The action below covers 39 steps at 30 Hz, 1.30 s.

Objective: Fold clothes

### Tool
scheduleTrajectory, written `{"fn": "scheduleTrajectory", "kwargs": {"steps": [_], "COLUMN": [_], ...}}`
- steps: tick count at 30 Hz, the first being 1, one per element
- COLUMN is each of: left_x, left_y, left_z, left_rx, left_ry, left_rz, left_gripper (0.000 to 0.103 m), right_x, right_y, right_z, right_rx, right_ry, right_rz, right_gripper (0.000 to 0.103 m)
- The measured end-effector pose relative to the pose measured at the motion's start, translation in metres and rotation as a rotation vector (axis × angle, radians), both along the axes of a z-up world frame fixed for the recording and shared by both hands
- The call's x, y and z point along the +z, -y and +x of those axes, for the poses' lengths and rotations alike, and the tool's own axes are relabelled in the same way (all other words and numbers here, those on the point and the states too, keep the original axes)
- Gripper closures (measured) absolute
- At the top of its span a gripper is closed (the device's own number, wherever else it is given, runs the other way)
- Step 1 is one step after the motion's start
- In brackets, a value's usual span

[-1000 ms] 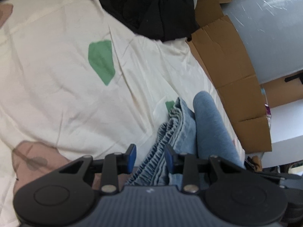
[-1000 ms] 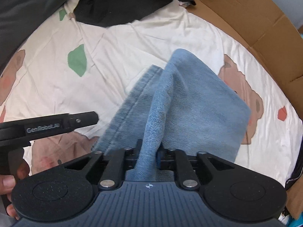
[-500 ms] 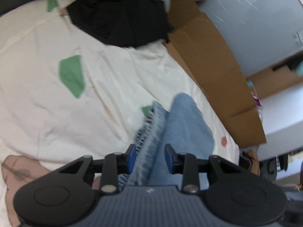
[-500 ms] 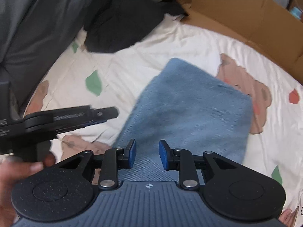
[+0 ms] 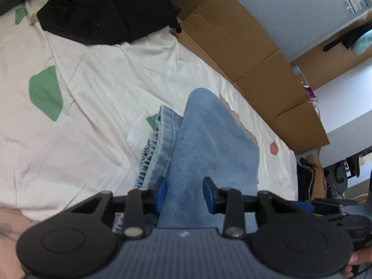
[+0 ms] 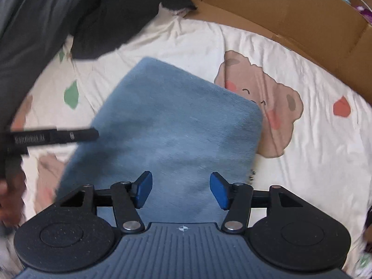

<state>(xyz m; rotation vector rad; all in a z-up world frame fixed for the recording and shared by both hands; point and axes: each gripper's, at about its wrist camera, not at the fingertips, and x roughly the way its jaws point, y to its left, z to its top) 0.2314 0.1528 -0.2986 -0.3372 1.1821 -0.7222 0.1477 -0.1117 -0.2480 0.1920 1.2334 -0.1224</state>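
So the folded jeans [image 6: 169,125] are lying flat on the bear-print sheet [image 6: 302,158], just left of the bear's face [image 6: 260,102] printed on it and partly over its edge. From the left wrist view you can see the stacked hems and seams poking out on the left side of the fold, so it's a few layers thick.

Both claws are spread wide with nothing pinched. The right gripper [image 6: 180,189] hangs over the near end of the jeans, blue pads apart. The left gripper [image 5: 184,194] sits over the near left part of the jeans, same deal, pads clear of the cloth as far as I can tell, though the fisheye makes it hard to say if a tip brushes the denim.

My read: this fold is laid and released, so the pair looks about done. Next move probably calls for either patting the bundle flat or going for the black clothes pile [image 5: 109,9] well beyond the jeans, up by the cardboard [image 5: 244,53]. That needs a long reach and a clean pinch on one garment only.
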Motion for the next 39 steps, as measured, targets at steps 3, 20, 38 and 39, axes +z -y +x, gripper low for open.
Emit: {"fn": "scheduleTrajectory", "kwargs": {"steps": [3, 20, 38, 39], "left_x": [-0.001, -0.011, -0.025, -0.031], "left_y": [0.008, 0.032, -0.007, -0.008], "left_z": [0.003, 0.017, 0.023, 0.025], "left_rx": [-0.016, -0.076, 0.044, 0.05], "left_ry": [0.01, -0.012, -0.062, -0.073], "left_rz": [0.014, 0.0, -0.043, -0.047], "left_gripper": [0.067, 0.094, 0.095, 0.095], "right_x": [-0.005, -0.059, -0.064, -0.064], "right_y": [0.016, 0.102, 0.103, 0.101], "right_z": [0.0, -0.036, -0.016, -0.012], "right_rx": [0.039, -0.144, -0.11, -0.1], "right_ry": [-0.034, 0.19, 0.217, 0.218], "right_rz": [-0.01, 0.107, 0.232, 0.227], "right_gripper": [0.039, 0.026, 0.074, 0.074]}}
